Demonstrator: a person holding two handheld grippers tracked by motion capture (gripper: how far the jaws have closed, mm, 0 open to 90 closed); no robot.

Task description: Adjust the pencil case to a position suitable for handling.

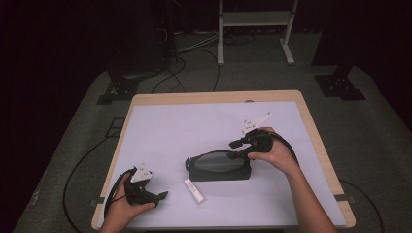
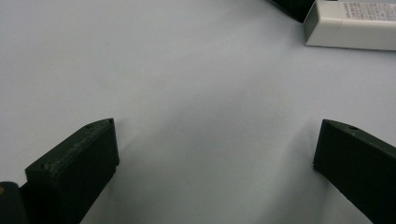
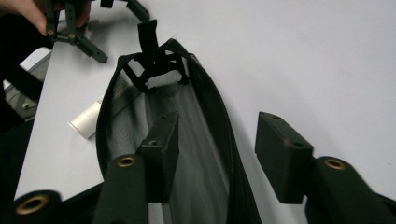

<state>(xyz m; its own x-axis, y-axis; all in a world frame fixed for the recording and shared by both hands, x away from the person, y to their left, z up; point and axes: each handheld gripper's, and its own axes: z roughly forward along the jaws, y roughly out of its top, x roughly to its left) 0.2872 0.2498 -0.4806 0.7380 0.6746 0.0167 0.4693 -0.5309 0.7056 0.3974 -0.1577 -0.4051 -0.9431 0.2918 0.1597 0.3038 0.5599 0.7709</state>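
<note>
1. Black mesh pouch lies mid-tabletop, mouth gaping upward; a small white tube lies just beside it on the near side, toward the left hand.
2. Right hand-held gripper sits at the pouch's right end; in the right gripper view its jaws stand apart, one inside the mouth against the mesh, the other outside the rim; released, nothing pinched yet.
3. Left hand-held gripper rests low near the front-left of the tabletop; jaws spread wide over bare surface in the left gripper view, the tube ahead and off to one side; grasping nothing.
4. Step in hand, as judged: pin the pouch rim so the mouth stays open for the tube; close the right jaws squarely on the bound edge, not the loose mesh, which would likely slip or bunch; lift slightly to keep the opening wide.
5. Left should turn toward the tube and take it across its short width.
6. Hard to make out: pouch interior dark, contents unclear; tube's print unreadable and its far end cut off; zip or closure not discernible.
</note>
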